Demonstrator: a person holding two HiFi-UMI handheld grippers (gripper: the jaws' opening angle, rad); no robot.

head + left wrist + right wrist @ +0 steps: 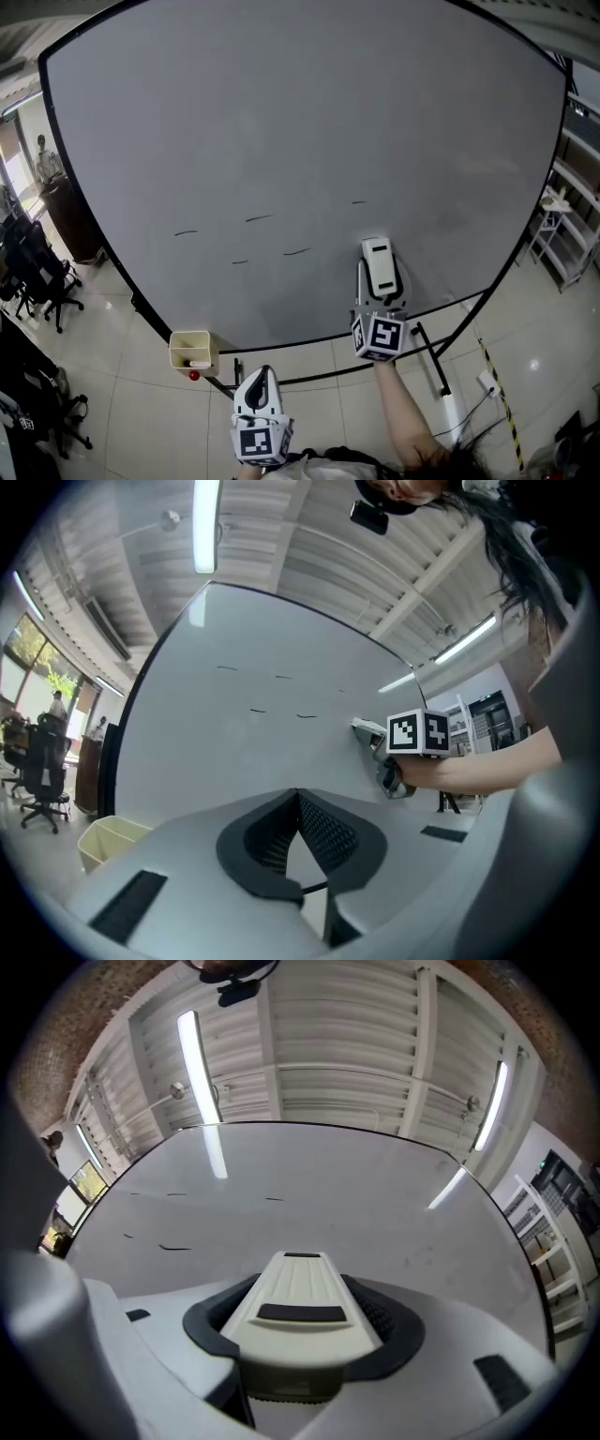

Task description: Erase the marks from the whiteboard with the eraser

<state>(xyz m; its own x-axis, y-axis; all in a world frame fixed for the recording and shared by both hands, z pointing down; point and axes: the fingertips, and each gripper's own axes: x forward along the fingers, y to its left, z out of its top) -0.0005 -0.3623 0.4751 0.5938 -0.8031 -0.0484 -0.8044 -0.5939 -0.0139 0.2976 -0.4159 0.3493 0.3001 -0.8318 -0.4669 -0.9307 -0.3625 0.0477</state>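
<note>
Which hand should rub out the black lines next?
Right. The right gripper is shut on the eraser, up at the whiteboard beside the marks. The left gripper is shut on nothing, below the board's edge.

Your whiteboard (300, 122) is pale grey, black frame, short black marks (258, 218). Your eraser (379, 265): cream with a dark strip. Bin (192, 352): pale yellow. Chairs (42, 272): black.

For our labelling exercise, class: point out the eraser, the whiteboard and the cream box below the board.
eraser (378, 265), head view, on its white back.
whiteboard (309, 122), head view, on a bare part of its surface.
cream box (192, 335), head view, on its upper rim.
</note>
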